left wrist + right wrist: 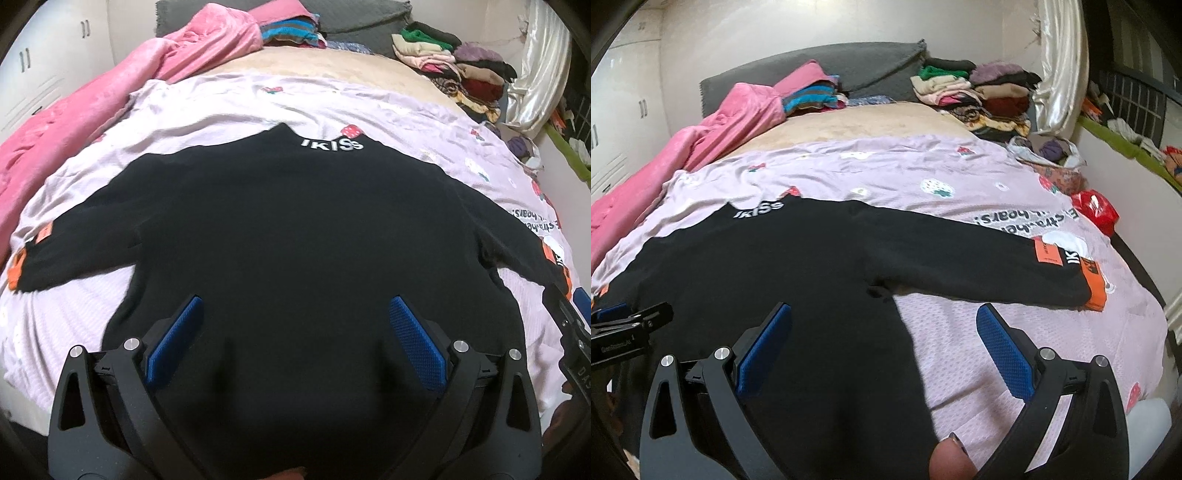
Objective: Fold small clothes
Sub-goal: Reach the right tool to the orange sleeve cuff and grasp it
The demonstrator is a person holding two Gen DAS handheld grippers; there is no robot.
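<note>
A black long-sleeved top with white "IKISS" lettering at the collar lies spread flat on the lilac bedsheet, sleeves out to both sides, orange patches at the cuffs. My left gripper is open and empty, hovering over the top's lower middle. My right gripper is open and empty over the top's right side, just below the right sleeve. The right gripper's body shows at the right edge of the left wrist view; the left gripper shows at the left edge of the right wrist view.
A pink blanket lies along the bed's left side. Stacks of folded clothes sit at the far right by the grey headboard. A red bag and loose garments lie at the right edge.
</note>
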